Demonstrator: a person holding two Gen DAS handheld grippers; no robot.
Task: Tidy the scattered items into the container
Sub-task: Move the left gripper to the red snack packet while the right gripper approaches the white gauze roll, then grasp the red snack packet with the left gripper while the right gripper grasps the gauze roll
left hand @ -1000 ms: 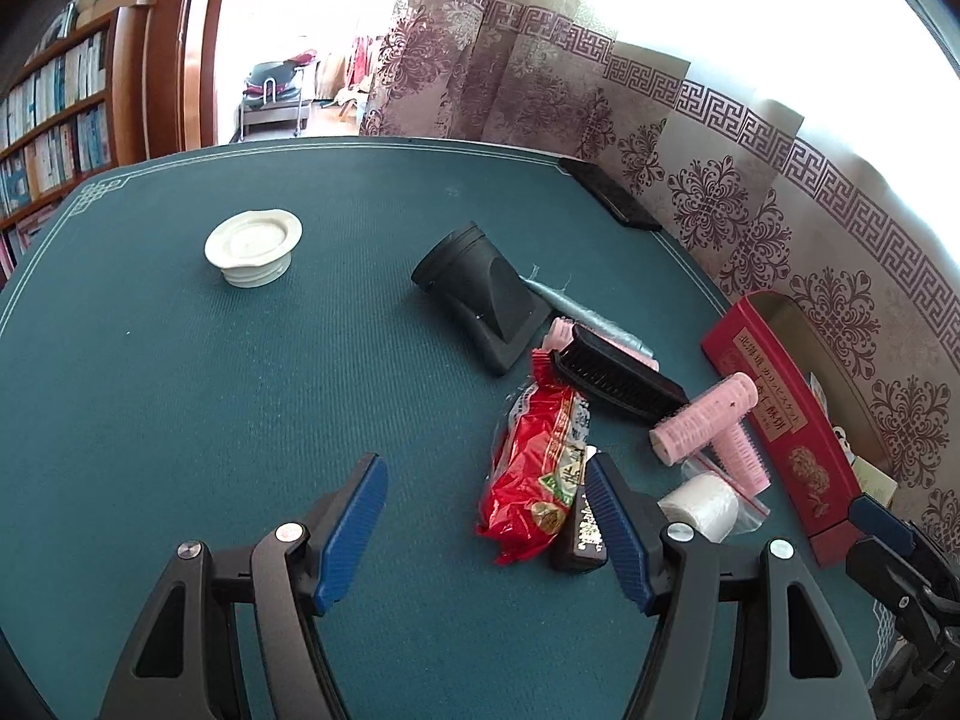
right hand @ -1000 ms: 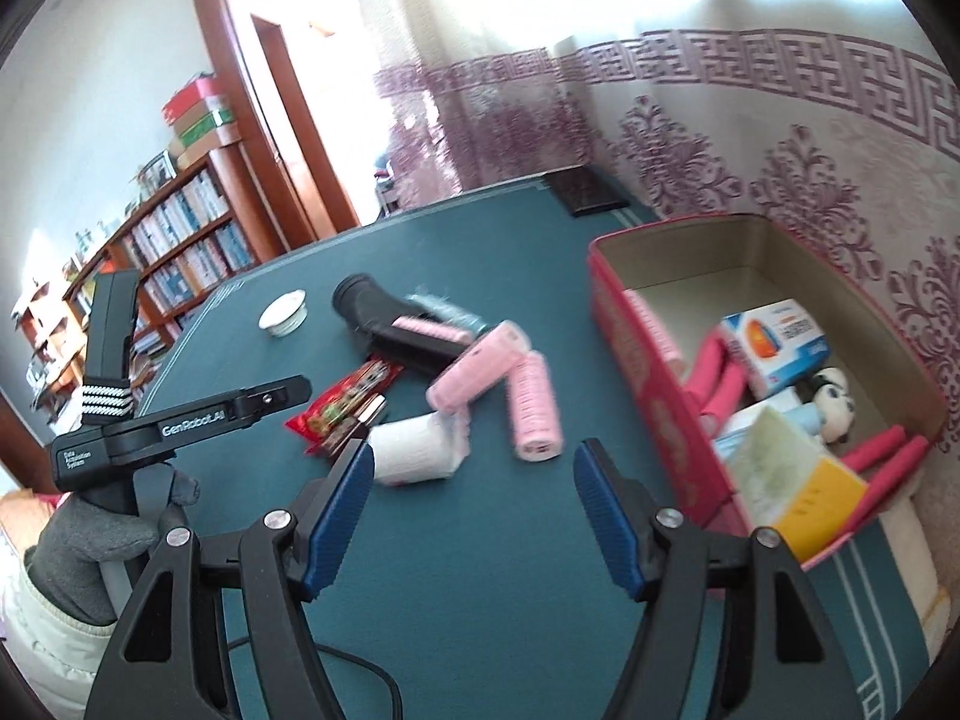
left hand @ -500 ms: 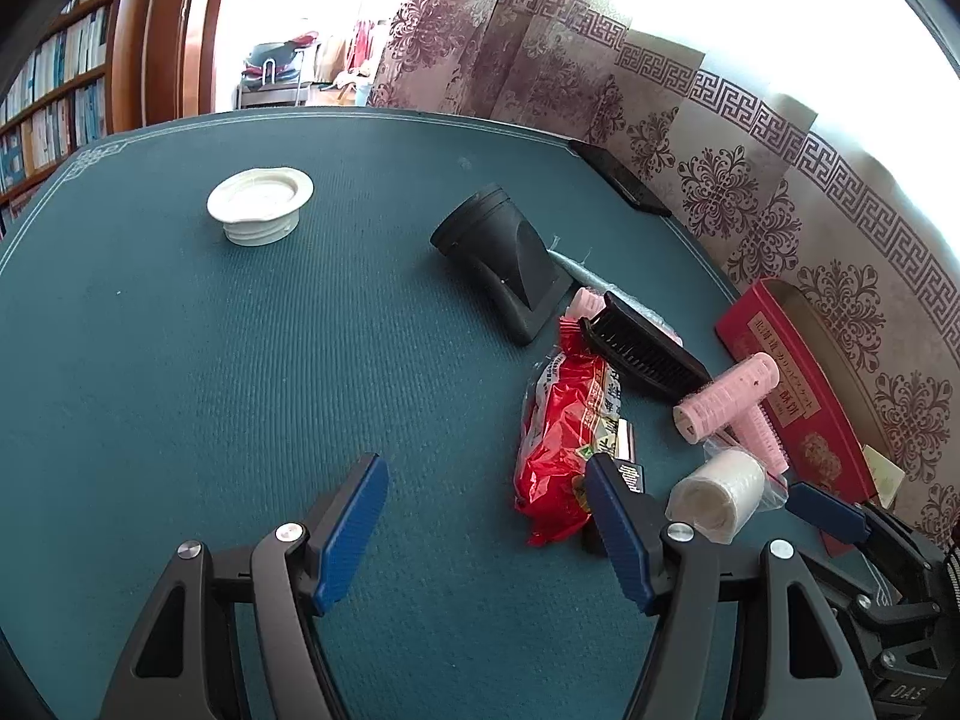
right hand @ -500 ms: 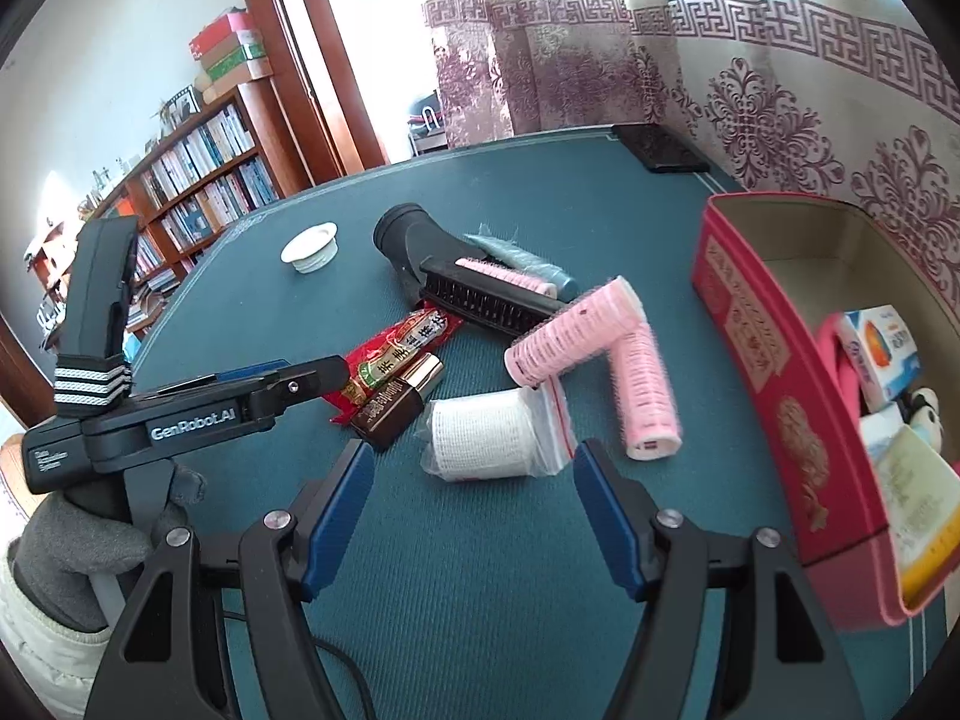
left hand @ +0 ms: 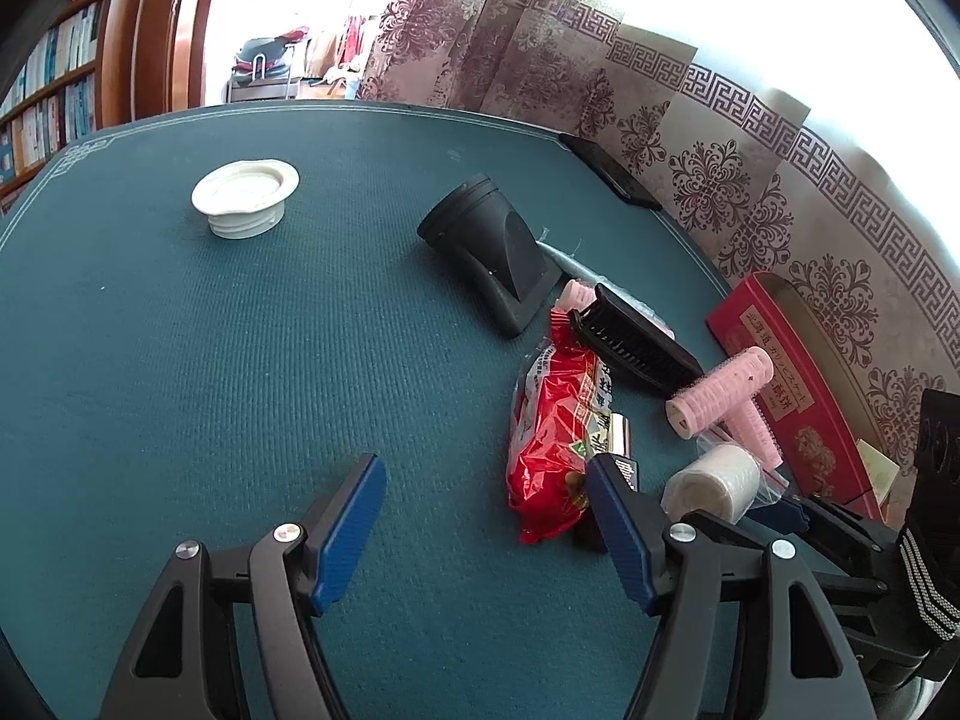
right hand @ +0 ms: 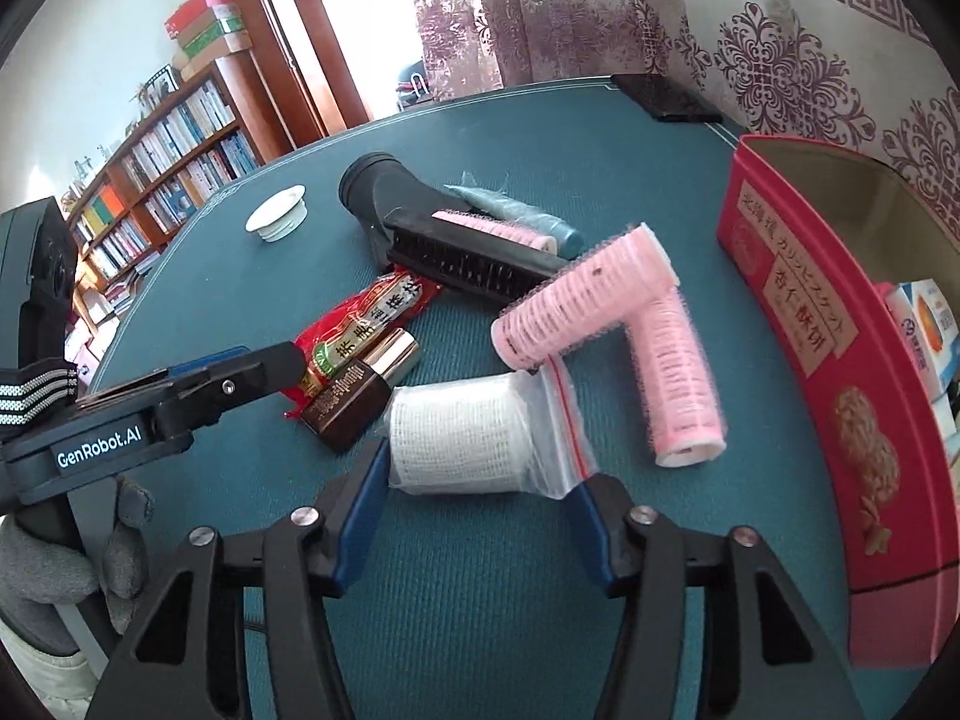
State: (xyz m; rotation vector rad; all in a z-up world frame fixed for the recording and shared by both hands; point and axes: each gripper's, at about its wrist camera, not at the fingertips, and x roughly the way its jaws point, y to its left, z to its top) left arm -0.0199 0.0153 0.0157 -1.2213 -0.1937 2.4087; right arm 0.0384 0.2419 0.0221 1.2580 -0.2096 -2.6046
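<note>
My right gripper (right hand: 474, 501) fingers wide, flanking white gauze roll in clear zip bag (right hand: 474, 435) on green table (right hand: 480, 600). My left gripper (left hand: 480, 516) fingers wide, empty, beside red snack packet (left hand: 555, 426).

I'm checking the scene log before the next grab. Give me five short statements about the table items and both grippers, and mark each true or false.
1. The right gripper is open, its blue fingers either side of the white gauze roll in a clear zip bag. True.
2. The left gripper is shut on the red snack packet. False: it is open and holds nothing.
3. Two pink hair rollers lie touching in an L shape on the green table. True.
4. The red rectangular box is closed with a lid. False: it is open, with items inside.
5. The white round plastic cap sits apart from the pile. True.
</note>
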